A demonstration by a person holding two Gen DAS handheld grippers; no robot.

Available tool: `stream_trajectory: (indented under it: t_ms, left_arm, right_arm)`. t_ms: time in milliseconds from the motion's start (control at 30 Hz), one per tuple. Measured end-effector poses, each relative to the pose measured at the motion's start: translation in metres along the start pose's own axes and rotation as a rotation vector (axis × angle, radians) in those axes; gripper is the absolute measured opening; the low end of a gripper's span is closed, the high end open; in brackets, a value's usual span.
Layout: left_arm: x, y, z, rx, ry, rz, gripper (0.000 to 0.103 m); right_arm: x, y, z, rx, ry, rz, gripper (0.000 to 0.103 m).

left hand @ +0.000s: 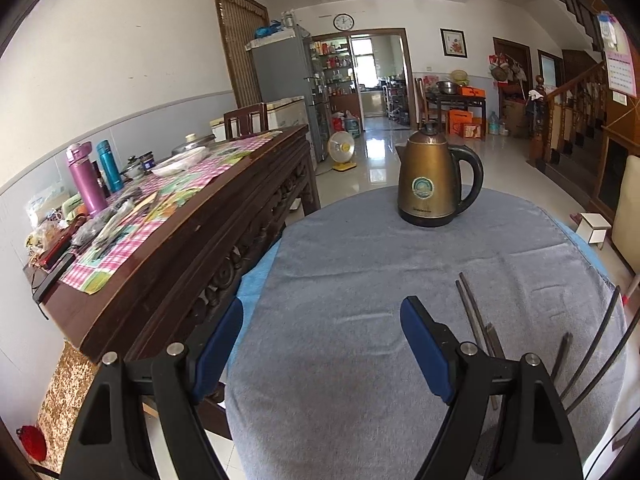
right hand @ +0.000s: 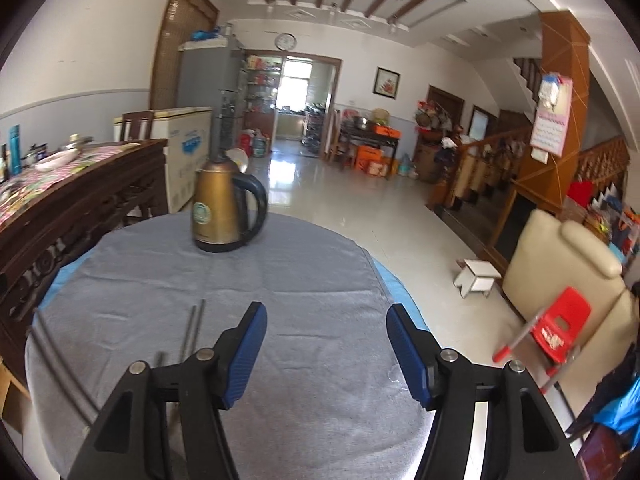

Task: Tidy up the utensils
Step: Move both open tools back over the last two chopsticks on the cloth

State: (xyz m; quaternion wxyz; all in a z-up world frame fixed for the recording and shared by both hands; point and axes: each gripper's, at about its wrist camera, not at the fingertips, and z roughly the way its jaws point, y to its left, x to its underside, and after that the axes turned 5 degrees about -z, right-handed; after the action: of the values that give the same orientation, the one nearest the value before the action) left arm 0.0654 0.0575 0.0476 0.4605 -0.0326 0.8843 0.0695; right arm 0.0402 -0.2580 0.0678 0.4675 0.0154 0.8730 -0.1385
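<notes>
Several dark chopsticks lie on the grey cloth of a round table point(left hand: 360, 264). In the left wrist view one pair point(left hand: 470, 304) lies just right of my right finger, and more chopsticks point(left hand: 596, 340) lie near the table's right edge. In the right wrist view a pair point(right hand: 194, 326) lies just left of my left finger, with a longer one point(right hand: 56, 360) at the table's left edge. My left gripper point(left hand: 322, 314) is open and empty above the cloth. My right gripper point(right hand: 326, 320) is open and empty above the cloth point(right hand: 280, 280).
A bronze electric kettle point(left hand: 434, 178) stands at the far side of the table; it also shows in the right wrist view point(right hand: 224, 208). A carved wooden sideboard point(left hand: 192, 248) cluttered with bottles stands close on the left. A cream armchair point(right hand: 560, 264), red stool and white footstool stand right.
</notes>
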Motion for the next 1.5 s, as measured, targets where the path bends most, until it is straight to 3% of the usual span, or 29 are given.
stream_trajectory:
  t_ms: [567,1500]
  left_arm:
    - [-0.003,-0.017,0.073,-0.015,0.105,0.004,0.081]
    - [-0.009,-0.040,0.133,0.007,0.172,0.022,0.081]
  right_arm:
    - [0.015,-0.017,0.087,0.025,0.125,0.011,0.066]
    - [0.014,0.002,0.132,0.037,0.189,-0.052,0.066]
